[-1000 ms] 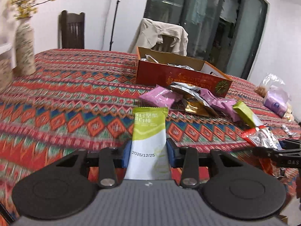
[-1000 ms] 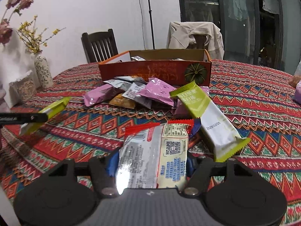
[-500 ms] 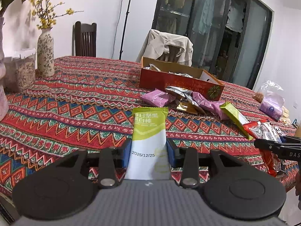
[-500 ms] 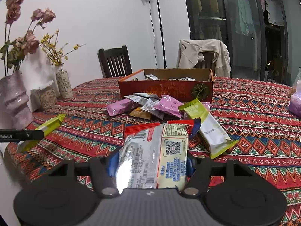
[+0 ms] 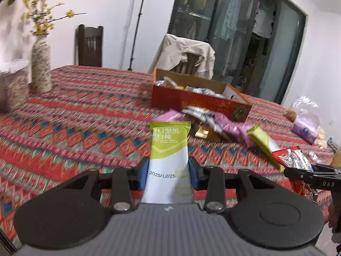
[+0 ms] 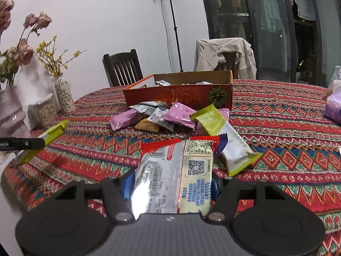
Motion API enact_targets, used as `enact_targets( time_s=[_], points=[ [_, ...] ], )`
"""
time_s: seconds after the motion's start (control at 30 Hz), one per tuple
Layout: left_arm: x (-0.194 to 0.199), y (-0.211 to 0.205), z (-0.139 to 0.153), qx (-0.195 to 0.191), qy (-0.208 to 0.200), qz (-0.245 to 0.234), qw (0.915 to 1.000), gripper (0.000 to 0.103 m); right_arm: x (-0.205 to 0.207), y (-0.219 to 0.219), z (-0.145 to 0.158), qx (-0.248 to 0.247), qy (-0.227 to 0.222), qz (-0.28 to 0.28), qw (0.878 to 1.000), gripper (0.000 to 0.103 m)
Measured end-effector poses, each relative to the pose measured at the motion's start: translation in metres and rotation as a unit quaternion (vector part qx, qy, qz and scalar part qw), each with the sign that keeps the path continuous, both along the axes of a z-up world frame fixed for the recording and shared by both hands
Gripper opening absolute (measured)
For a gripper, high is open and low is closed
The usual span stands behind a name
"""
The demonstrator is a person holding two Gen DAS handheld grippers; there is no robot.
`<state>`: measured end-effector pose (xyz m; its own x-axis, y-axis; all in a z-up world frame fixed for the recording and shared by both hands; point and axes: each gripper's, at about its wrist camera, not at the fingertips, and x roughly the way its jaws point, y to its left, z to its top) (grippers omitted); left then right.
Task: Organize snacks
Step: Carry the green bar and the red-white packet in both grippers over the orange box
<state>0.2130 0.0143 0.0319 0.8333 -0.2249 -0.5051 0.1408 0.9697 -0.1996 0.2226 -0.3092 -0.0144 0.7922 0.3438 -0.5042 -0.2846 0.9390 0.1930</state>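
My left gripper (image 5: pixel 168 173) is shut on a green and white snack bar (image 5: pixel 169 149) that sticks out forward above the table; the same bar (image 6: pixel 49 137) shows at the left of the right wrist view. A red-edged silver snack packet (image 6: pixel 174 175) is clamped between the blue pads of my right gripper (image 6: pixel 170 183); the packet (image 5: pixel 295 162) also appears at the right of the left wrist view. Ahead stands an open red cardboard box (image 6: pixel 179 96) with wrapped snacks inside. In front of it lies a pile of pink, grey and orange packets (image 6: pixel 157 117) and another green bar (image 6: pixel 223 138).
The table wears a red patterned cloth (image 6: pixel 277 132). Vases with flowers (image 6: pixel 64 96) and a jar (image 6: pixel 44 111) stand at the left edge. A purple bag (image 6: pixel 333 108) lies at the far right. Two chairs (image 6: pixel 123 67), one draped with a jacket, stand behind the table.
Both grippers have drawn back and risen from the pile, each keeping its snack. The box and the packets look smaller and farther away now.
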Motion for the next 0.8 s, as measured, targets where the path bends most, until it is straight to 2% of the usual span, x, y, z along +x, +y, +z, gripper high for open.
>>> enact_targets(
  time_s=[0.17, 0.3, 0.37, 0.47, 0.63, 0.8],
  points=[
    [0.054, -0.002, 0.028, -0.019, -0.029, -0.048, 0.9983, 0.039, 0.039, -0.018, 0.028, 0.012, -0.020, 0.014, 1.000, 0.064],
    [0.122, -0.012, 0.054, -0.001, -0.048, -0.069, 0.9965, 0.039, 0.088, -0.029, 0.065, 0.010, -0.053, 0.021, 0.998, 0.064],
    [0.163, -0.016, 0.062, 0.003, -0.039, -0.070, 0.9968, 0.039, 0.119, -0.038, 0.082, 0.026, -0.063, 0.024, 0.997, 0.064],
    [0.222, -0.023, 0.067, 0.005, -0.018, -0.061, 0.9980, 0.039, 0.176, -0.050, 0.097, 0.055, -0.050, 0.028, 0.997, 0.064],
    [0.312, -0.039, 0.062, 0.016, 0.011, -0.034, 0.9992, 0.039, 0.270, -0.052, 0.102, 0.067, -0.013, 0.028, 0.997, 0.064],
    [0.374, -0.058, 0.033, 0.054, 0.036, -0.017, 0.9978, 0.039, 0.352, -0.035, 0.081, 0.048, 0.022, 0.021, 0.998, 0.064]
  ],
)
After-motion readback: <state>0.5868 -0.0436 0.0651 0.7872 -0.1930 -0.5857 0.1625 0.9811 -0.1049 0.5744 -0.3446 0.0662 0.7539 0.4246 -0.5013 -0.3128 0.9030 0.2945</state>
